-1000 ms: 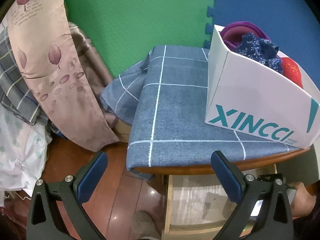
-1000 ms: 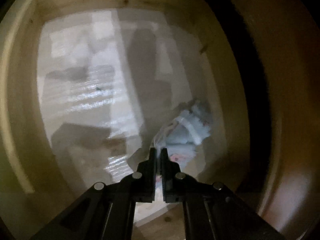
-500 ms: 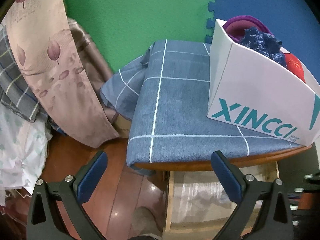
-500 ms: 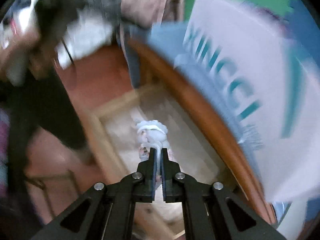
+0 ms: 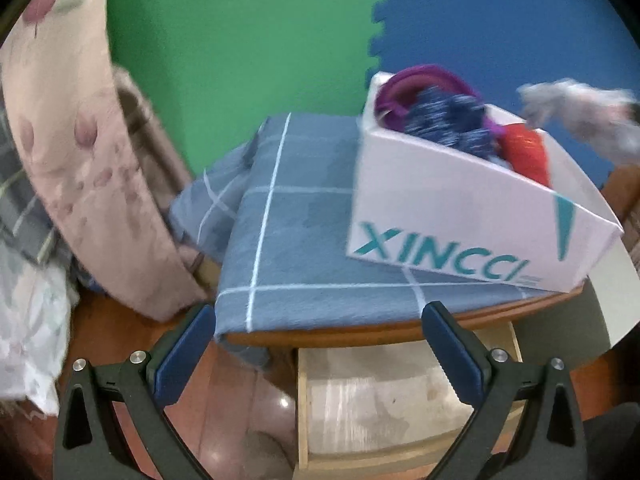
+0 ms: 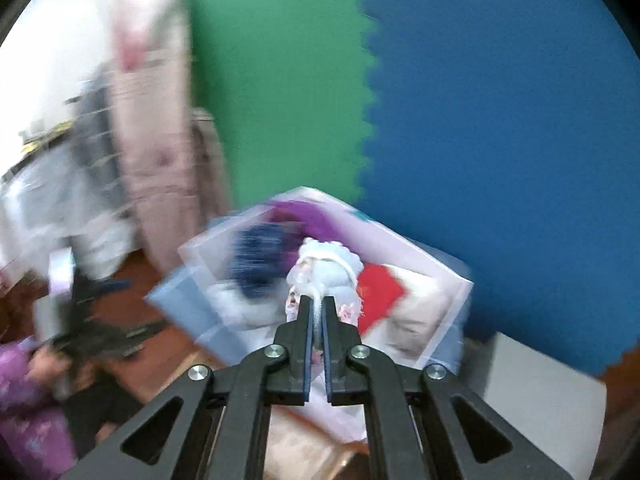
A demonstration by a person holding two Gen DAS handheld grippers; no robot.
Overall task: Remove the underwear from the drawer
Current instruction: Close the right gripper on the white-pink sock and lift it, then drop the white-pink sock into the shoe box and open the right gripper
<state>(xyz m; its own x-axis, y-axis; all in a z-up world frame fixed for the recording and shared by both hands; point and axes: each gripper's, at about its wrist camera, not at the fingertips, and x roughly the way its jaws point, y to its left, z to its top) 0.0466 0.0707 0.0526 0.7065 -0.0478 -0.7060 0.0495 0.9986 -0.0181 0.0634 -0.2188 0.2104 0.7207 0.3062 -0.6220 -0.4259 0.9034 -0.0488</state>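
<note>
My right gripper [image 6: 317, 300] is shut on a pale blue-white piece of underwear [image 6: 326, 268], which hangs bunched from its tips above the white box [image 6: 416, 280]. The same underwear [image 5: 580, 116] shows as a grey blur in the air at the right edge of the left wrist view, above the white XINCCI box [image 5: 460, 216]. The box stands on a small table with a blue checked cloth [image 5: 296, 248] and holds purple, dark blue and red garments. Under the table top the wooden drawer [image 5: 400, 396] stands pulled out with a bare bottom. My left gripper [image 5: 320, 340] is open in front of the table edge, holding nothing.
A green and a blue foam mat [image 5: 500, 20] cover the wall behind the table. Pink floral fabric [image 5: 80, 168] and other cloths hang at the left, above a red-brown wooden floor [image 5: 224, 404]. A person's purple sleeve [image 6: 24, 392] shows at lower left in the right wrist view.
My right gripper came up out of the drawer with the underwear and now holds it above the white box. The left gripper shifted a little; the drawer bottom now looks bare.
</note>
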